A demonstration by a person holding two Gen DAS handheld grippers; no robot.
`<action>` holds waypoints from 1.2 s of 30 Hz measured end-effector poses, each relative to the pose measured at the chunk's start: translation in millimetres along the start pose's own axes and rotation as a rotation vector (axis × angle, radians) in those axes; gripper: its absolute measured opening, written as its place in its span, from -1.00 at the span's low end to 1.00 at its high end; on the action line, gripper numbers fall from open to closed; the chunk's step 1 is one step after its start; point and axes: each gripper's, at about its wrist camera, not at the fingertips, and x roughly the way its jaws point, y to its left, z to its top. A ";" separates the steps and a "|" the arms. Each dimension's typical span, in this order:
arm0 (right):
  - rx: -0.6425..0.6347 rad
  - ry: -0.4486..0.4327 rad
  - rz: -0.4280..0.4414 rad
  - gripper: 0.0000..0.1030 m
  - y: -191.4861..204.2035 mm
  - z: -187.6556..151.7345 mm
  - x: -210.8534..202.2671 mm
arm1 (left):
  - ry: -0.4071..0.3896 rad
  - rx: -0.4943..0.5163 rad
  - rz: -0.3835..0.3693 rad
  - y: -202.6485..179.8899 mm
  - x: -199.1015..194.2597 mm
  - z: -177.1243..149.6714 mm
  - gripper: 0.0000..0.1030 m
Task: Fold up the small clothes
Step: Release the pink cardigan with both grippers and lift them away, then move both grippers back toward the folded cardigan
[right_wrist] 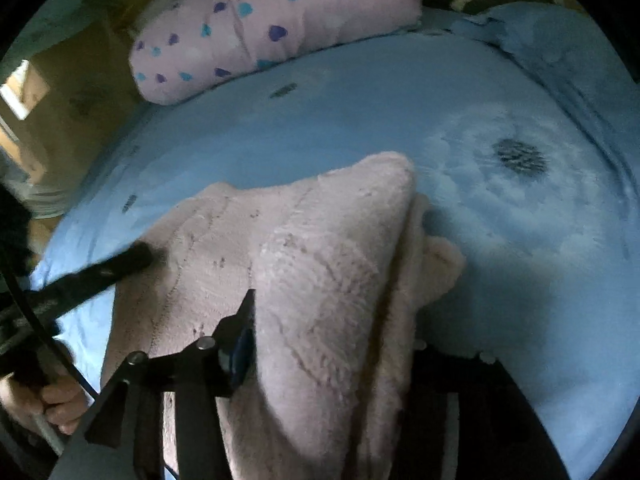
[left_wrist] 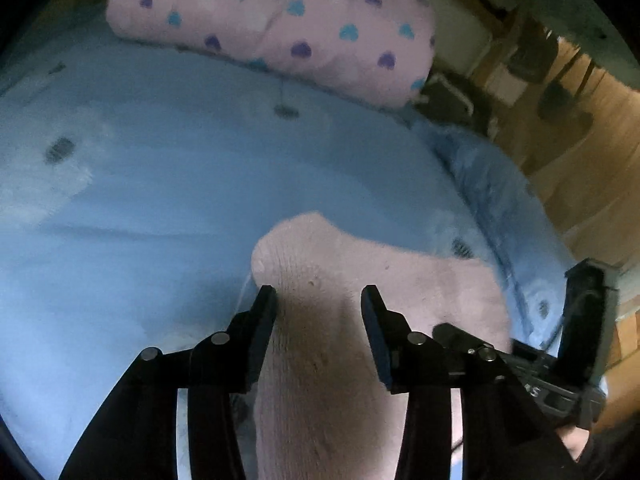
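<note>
In the left wrist view, the left gripper (left_wrist: 318,294) fills the bottom of the frame, its jaws parted with a clear gap; the pale pink fleece garment (left_wrist: 340,320) lies under and between them, and neither pad presses it. At the right edge the right gripper (left_wrist: 576,340) reaches in.

In the right wrist view, only the right gripper's (right_wrist: 332,312) left finger (right_wrist: 240,332) shows, at lower centre; the garment's raised fold (right_wrist: 332,280) drapes over the rest, so I cannot tell its grip. Beyond lies the blue bedspread (right_wrist: 360,120), and at the upper left a heart-patterned pillow (right_wrist: 272,20).
</note>
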 end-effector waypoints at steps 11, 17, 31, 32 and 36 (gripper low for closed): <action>-0.133 -0.219 -0.081 0.59 41.6 -45.5 -141.3 | -0.139 0.166 0.137 -37.4 -115.5 -64.3 -0.23; -0.215 -0.243 -0.119 0.64 67.8 -83.3 -187.8 | -0.170 0.204 0.122 -61.0 -161.7 -103.8 -0.23; -0.207 -0.251 -0.096 0.66 98.9 -160.5 -223.5 | -0.219 0.213 0.126 -67.1 -235.9 -157.9 -0.23; -0.205 -0.243 -0.099 0.66 100.3 -166.9 -220.9 | -0.199 0.202 0.130 -65.5 -234.0 -161.9 -0.23; -0.194 -0.197 -0.131 0.67 99.7 -190.5 -202.7 | -0.131 0.163 0.179 -60.7 -218.1 -182.8 -0.23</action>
